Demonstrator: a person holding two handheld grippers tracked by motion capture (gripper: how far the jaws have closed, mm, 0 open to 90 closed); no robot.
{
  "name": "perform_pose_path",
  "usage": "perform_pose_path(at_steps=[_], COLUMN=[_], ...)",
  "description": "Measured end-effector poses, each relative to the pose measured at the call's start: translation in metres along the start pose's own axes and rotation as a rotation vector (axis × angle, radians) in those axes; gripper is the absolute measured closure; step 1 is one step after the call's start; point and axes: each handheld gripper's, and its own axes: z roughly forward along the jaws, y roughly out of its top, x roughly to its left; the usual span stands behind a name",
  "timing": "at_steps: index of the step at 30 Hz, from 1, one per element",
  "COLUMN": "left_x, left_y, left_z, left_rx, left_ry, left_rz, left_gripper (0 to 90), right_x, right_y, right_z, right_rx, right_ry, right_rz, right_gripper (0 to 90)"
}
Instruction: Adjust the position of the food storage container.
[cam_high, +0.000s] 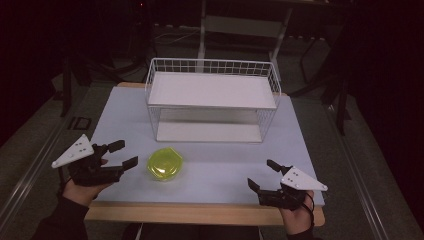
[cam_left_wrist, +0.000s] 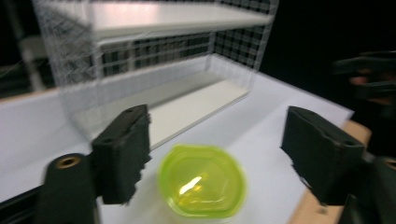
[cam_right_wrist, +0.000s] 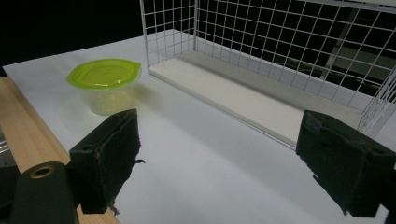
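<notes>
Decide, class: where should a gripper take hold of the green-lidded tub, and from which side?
Probably across the clear body of the tub just under the lid, coming in level from the left gripper, which sits nearest with jaws open. The lid overhangs the body, so it should stop a slip.

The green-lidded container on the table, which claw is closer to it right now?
Left. The left claw sits open just beside the container, on its left. The right claw, also open, hangs farther off to its right, near the table's front edge.
</notes>
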Motion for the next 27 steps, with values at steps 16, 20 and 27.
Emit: perform_pose_path(at_steps=[16,20,27], left_x=[0.03,0.029,0.03], left_y=[-0.046,-0.06,-0.074], left_z=[0.034,0.043,0.065], left_rx=[0.268,0.351,0.446], left_ry=[0.123,0.103,0.084], left_rz=[-0.157,-0.157,-0.217], left_gripper=[90.0,90.0,90.0], right_x=[0.001,0.001,0.002], right_y=[-0.001,-0.001,-0.001], right_z=[0.0,0.001,0.001], right_rx=[0.005,0.007,0.01], right_ry=[0.016,0.018,0.02], right_rz=[-0.001,-0.004,-0.011], right_gripper=[13.4,13.4,13.4])
